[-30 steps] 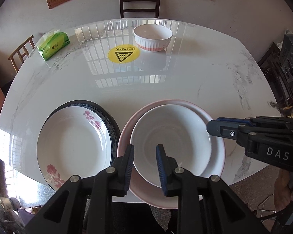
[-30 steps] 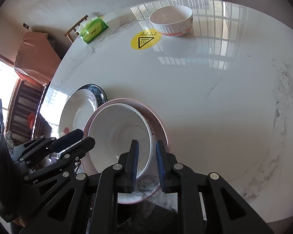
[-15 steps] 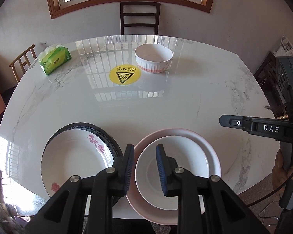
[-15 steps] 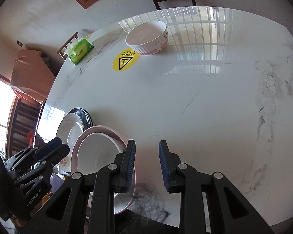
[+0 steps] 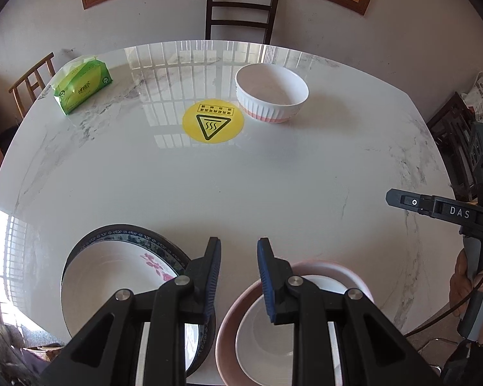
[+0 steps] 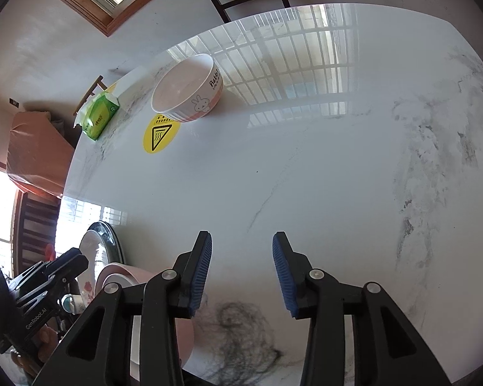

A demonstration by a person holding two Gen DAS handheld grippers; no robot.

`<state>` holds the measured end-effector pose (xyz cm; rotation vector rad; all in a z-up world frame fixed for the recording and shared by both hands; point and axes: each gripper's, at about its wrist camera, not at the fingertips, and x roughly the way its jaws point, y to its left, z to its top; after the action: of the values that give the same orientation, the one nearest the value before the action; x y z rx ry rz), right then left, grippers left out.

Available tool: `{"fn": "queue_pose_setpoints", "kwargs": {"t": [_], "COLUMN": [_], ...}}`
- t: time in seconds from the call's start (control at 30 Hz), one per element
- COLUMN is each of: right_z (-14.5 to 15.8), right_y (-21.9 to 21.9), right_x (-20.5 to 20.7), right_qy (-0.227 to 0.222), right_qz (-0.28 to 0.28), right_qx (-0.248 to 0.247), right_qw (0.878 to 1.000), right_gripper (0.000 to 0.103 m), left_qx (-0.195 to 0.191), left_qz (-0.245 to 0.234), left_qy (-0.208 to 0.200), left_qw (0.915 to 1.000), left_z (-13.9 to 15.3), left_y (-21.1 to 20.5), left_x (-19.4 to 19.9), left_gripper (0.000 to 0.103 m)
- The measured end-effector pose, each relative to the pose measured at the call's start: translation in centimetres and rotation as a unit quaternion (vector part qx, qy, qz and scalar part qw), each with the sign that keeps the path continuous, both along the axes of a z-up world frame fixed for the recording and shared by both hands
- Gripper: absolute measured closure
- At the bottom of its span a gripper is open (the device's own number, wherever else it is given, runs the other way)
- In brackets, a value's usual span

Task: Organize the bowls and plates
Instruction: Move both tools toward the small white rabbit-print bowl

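A white bowl (image 5: 260, 337) rests in a pink plate (image 5: 331, 265) at the table's near edge. Beside it on the left, a floral plate (image 5: 112, 283) lies on a dark-rimmed plate (image 5: 128, 230). A ribbed white-and-pink bowl (image 5: 271, 96) stands at the far side, and its rabbit print (image 6: 186, 88) shows in the right wrist view. My left gripper (image 5: 238, 267) hovers over the near edge between the two stacks, slightly open and holding nothing. My right gripper (image 6: 243, 270) is over bare marble to the right of the pink plate (image 6: 135, 273). Its jaws are opening with nothing between them.
A round yellow warning sticker (image 5: 213, 124) lies on the marble table (image 5: 241, 193) near the ribbed bowl. A green tissue pack (image 5: 82, 85) sits at the far left. Chairs (image 5: 241, 9) stand around the table. A person's hand (image 5: 467, 276) holds the right gripper.
Both grippers have drawn back from the pink plate and white bowl. The right jaws, nearly shut at the bowl's rim before, have widened and shifted right over bare table.
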<state>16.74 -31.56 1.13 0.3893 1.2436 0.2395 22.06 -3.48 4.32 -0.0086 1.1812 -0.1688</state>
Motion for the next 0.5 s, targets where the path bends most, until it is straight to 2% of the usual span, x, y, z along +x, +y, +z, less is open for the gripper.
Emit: {"fn": "queue_pose_setpoints", "kwargs": {"t": [0.2, 0.37, 0.5], "right_z": [-0.5, -0.2, 0.5], "right_y": [-0.8, -1.0, -0.9], "right_x": [2.8, 6.0, 8.8], "right_qy": [0.008, 0.011, 0.007], "right_qz": [-0.004, 0.001, 0.004], "right_qx": [-0.002, -0.011, -0.015], "right_qw": [1.0, 1.0, 1.0], "right_gripper": [0.06, 0.058, 0.056], "left_qx": [0.011, 0.004, -0.019], "left_qz": [0.01, 0.018, 0.035], "left_qy": [0.014, 0.016, 0.018], "left_qw": [0.9998, 0.9997, 0.999], "left_z": [-0.2, 0.5, 0.5], "left_y": [-0.3, -1.2, -1.1], "left_x": [4.6, 9.1, 12.7], "left_gripper": [0.079, 0.078, 0.078]}}
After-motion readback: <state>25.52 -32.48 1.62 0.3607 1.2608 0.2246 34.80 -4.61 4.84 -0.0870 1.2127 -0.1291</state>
